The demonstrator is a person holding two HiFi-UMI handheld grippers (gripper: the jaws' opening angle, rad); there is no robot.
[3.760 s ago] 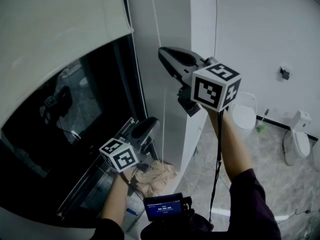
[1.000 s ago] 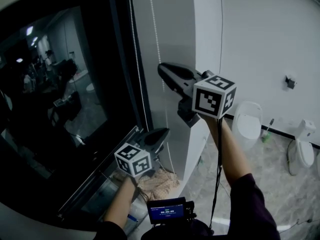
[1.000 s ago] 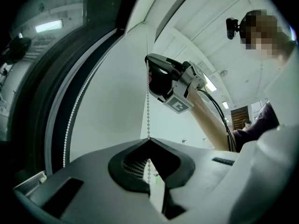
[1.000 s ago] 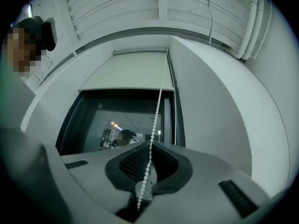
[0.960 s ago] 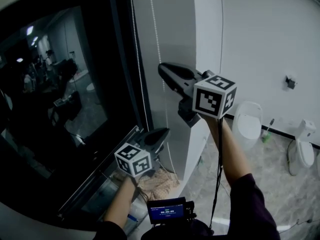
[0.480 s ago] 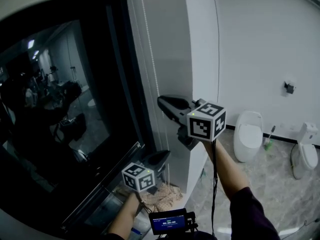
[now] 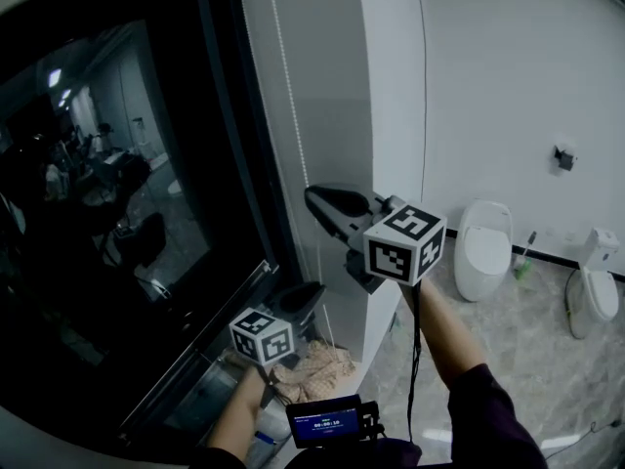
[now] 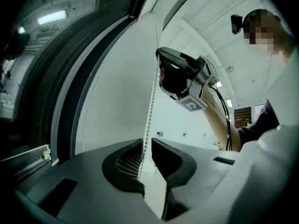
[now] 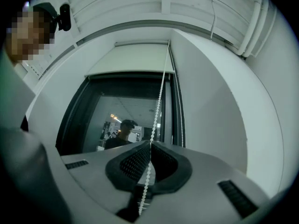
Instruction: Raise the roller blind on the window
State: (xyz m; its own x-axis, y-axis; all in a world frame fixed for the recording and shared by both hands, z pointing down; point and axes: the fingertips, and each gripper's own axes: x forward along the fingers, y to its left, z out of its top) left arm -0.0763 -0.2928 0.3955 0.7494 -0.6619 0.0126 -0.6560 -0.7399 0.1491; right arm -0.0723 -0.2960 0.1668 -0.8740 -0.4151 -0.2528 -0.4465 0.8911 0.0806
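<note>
Our left gripper [image 8: 148, 154] has its jaws pressed together on the bead chain [image 8: 150, 101]. The chain rises from the pads to our right gripper [image 9: 150, 149], held higher up. That one pinches the chain too, with the beads passing straight between its ribbed pads. From there the chain climbs to the roller blind [image 9: 132, 59], which covers only the top strip of the window [image 7: 127, 223]. The dark glass below mirrors a lit room with people in it. The chain hangs just beside the black window frame [image 7: 220, 115], in front of a narrow white wall section [image 7: 332, 86]. To the right we see a plain white wall [image 7: 488, 86], with a white toilet [image 7: 485, 247] and a second toilet [image 7: 591, 286] against it, and a pale marbled floor [image 7: 527, 360]. A crumpled beige cloth [image 7: 314, 360] lies below the left gripper.
</note>
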